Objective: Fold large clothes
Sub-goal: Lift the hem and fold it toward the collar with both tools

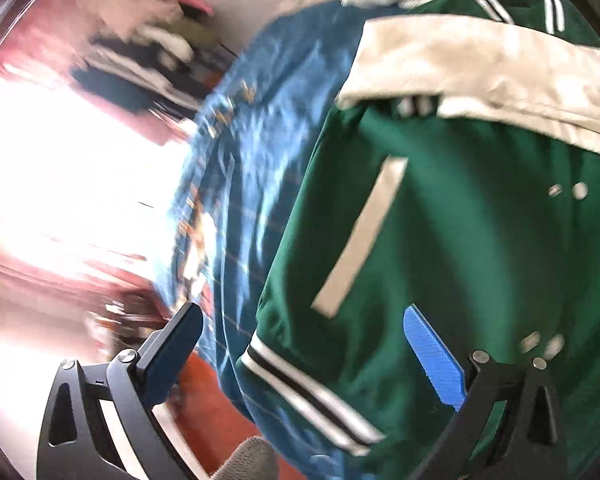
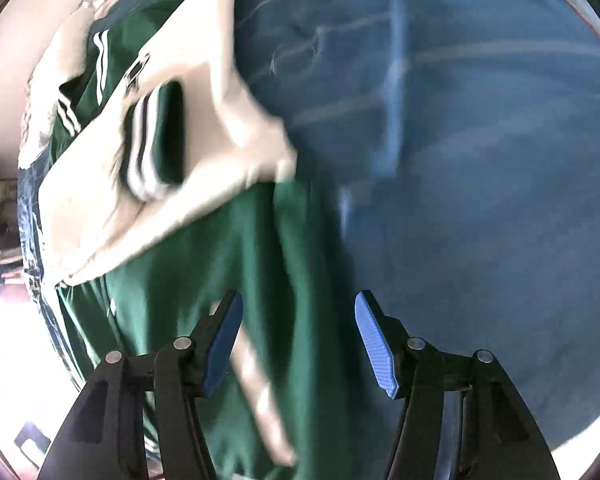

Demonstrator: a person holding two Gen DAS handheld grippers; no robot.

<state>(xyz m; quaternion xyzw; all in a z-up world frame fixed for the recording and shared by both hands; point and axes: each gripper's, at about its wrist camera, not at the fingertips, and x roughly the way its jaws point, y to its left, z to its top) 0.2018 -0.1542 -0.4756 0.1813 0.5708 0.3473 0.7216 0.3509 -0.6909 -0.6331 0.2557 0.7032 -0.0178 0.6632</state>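
Green varsity jacket [image 1: 480,248] with cream sleeves [image 1: 480,64] is lying on the blue bedspread [image 2: 480,160], body spread mostly flat. One cream sleeve is already laid diagonally across the chest, its green striped cuff [image 2: 148,152] sitting on top of the cream in the right wrist view. Striped hem band [image 1: 312,396] is at the near edge in the left view, with the cream pocket welt [image 1: 360,236] and a few snaps [image 1: 568,191] showing on the front panel. My left gripper [image 1: 304,352] is hovering over the hem corner, jaws wide, nothing between them. The blue pad on the far finger [image 1: 434,360] sits over green fabric; I can't tell if it touches. My right gripper [image 2: 298,340] is also spread wide and empty, straddling the jacket's side edge, one finger over green, the other over the bedspread. Both frames are motion-blurred, so fine contact is a guess. My read: we're between grasps, sleeves about tucked in, body fold not yet made. Next I'd drop both grippers onto the hem or side edge, pinch all layers, lift together and carry toward the collar. Risk is the slick satin slipping out or the folded sleeve sliding off as the body lifts. Room beyond the bed is blown out and unreadable.
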